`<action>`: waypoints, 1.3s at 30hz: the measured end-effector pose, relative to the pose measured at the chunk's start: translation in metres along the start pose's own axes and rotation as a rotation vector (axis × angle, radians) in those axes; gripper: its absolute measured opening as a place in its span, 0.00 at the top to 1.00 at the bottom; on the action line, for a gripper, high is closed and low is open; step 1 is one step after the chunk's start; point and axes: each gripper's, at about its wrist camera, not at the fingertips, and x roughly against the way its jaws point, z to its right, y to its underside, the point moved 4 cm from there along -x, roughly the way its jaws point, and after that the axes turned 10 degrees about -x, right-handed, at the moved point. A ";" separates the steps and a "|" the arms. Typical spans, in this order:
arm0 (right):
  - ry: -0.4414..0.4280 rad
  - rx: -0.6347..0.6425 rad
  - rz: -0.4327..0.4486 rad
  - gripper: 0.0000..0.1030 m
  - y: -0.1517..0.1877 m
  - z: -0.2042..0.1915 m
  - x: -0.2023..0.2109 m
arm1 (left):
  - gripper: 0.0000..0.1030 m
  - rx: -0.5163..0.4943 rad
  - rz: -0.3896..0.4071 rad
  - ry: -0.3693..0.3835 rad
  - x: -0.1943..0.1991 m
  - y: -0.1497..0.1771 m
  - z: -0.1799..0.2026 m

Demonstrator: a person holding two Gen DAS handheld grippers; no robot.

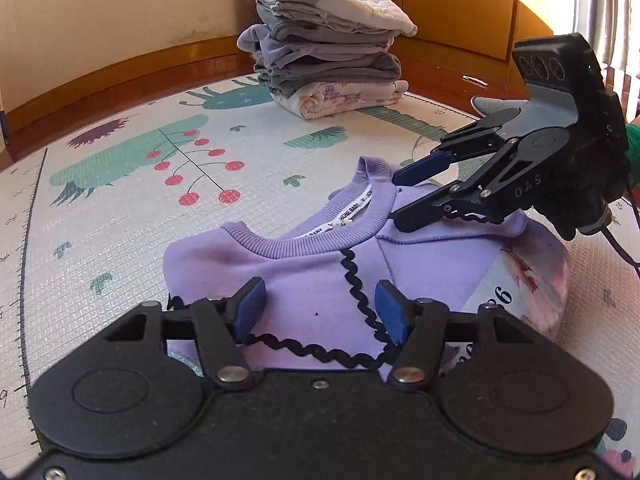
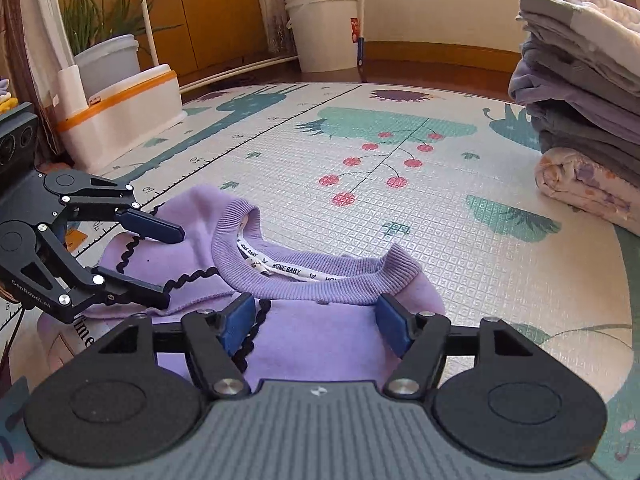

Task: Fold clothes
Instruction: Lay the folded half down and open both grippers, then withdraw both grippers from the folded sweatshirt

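Sweatshirt (image 1: 304, 276) lies folded on mat (image 1: 120, 216); both hand-held grippers (image 1: 320, 312) (image 2: 316, 320) spread wide, empty.

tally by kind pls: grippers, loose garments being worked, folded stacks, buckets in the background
Grippers: 2, left gripper and right gripper, both open
Loose garments: 1, purple sweatshirt
Folded stacks: 1, clothes stack
Buckets: 2, white bucket and plant bucket
Total: 6

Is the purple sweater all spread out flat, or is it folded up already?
Partly folded. The purple sweater lies bunched on the mat, with a flap turned over its front and the ribbed collar standing up, not flat.
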 end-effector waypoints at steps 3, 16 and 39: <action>0.007 -0.061 0.047 0.39 -0.009 -0.002 0.025 | 0.42 0.060 0.010 -0.007 0.021 -0.004 0.001; 0.116 -0.452 -0.268 0.12 0.053 -0.046 0.079 | 0.10 0.545 -0.208 -0.030 0.080 0.019 0.036; 0.253 -0.464 -0.298 0.01 0.062 -0.061 0.108 | 0.00 0.689 -0.342 -0.042 0.112 0.044 0.047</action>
